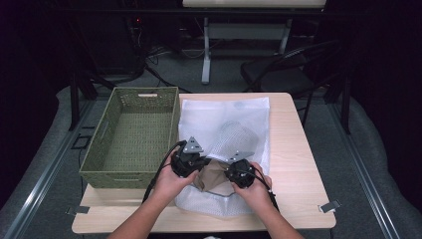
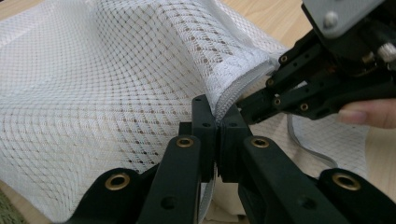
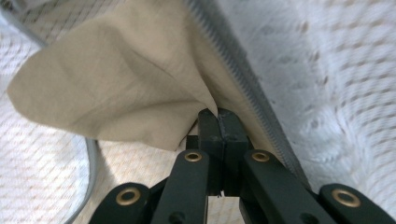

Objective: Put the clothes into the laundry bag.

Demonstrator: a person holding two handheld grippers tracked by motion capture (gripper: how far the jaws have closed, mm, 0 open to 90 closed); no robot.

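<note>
On the worktop (image 1: 298, 149) we see two containers. At the left stands a green woven basket (image 1: 130, 134), open at the top, and we make out nothing inside it but its own woven floor. Just to its right, touching or nearly touching its long wall, lies a white mesh laundry bag (image 1: 226, 124), spread flat with its long axis running from our near edge toward the far edge of the worktop. Its zippered mouth points toward us, at the near end, and a rounded bulge shows under the mesh toward the middle.

A beige cloth (image 1: 211, 178) sits partly in that mouth, between the two grippers. In the right gripper view the beige cloth (image 3: 121, 88) hangs in a loose fold out past the grey zipper edge (image 3: 247, 93), with the mesh bag (image 3: 345, 84) lying on both sides of it.

Our left gripper (image 1: 191, 160) has its jaws pressed fully together on the bag's zippered rim; in the left gripper view we see the left gripper (image 2: 217, 135) pinching the white hem where the mesh bag (image 2: 116, 84) rises into a ridge. Our right gripper (image 1: 238, 169) comes in from the right, close beside the left one. Its jaws are likewise closed tight, and in the right gripper view the right gripper (image 3: 218, 123) nips a corner of the beige cloth right beside the zipper.
</note>
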